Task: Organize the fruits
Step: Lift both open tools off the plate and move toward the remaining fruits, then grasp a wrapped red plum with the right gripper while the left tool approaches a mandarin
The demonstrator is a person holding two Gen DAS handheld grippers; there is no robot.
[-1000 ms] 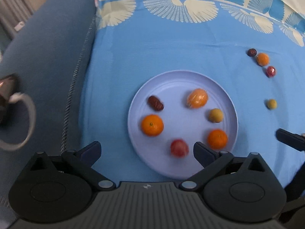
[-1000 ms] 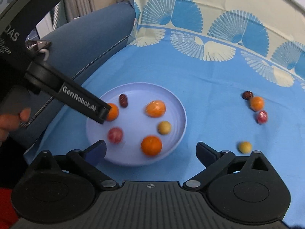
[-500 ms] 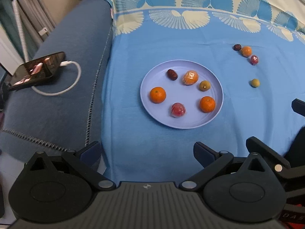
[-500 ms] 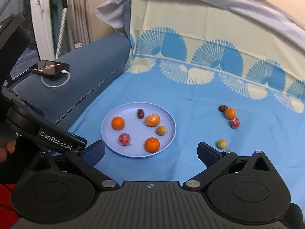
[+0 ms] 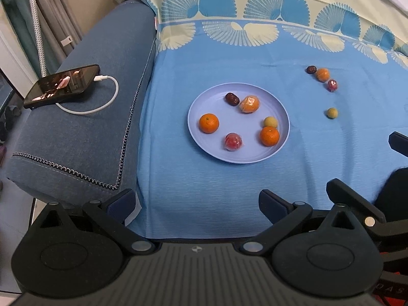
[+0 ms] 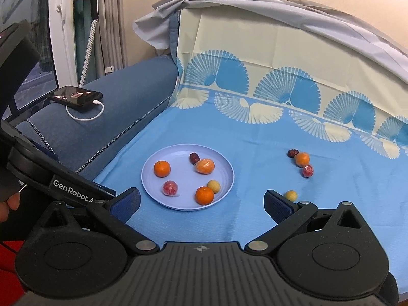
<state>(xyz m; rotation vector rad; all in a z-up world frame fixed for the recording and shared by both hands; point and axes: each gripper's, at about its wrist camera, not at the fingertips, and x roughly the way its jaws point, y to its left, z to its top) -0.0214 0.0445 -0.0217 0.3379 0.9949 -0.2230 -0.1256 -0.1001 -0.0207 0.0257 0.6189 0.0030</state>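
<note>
A round, shallow lavender plastic plate (image 5: 238, 156) with a low raised rim sits flat on a woven sky-blue cloth (image 5: 204, 191) printed along its far edge with cream and blue fan shapes. On the plate lie six fruits, all apart except where noted: a smooth matte orange mandarin (image 5: 208, 123) at the left, a second mandarin (image 5: 269, 136) at the right with a small pale-yellow round fruit (image 5: 270, 122) just touching its far side, a red fruit in crinkled clear wrap (image 5: 232, 141) near the front, an orange fruit in glossy clear wrap (image 5: 250, 104) toward the back, and a dark wrinkled oblong date (image 5: 231, 99) just beside it. To the right, on the bare cloth, four more fruits stand in a loose line: a dark round date (image 5: 311, 69) touching a small orange (image 5: 322, 74), a wrapped red fruit (image 5: 332, 85) just beside that, and a lone yellow-green ball (image 5: 332, 113) nearer. The left gripper (image 5: 196, 201), black matte plastic with blue rubbery pads, hangs above the near cloth with jaws spread wide and empty; the right gripper (image 6: 202, 201) is likewise released, holding nothing. A glossy black phone (image 5: 62, 85) with a looped white cable (image 5: 102, 102) rests on the coarse denim-blue sofa arm (image 5: 89, 140).
</note>
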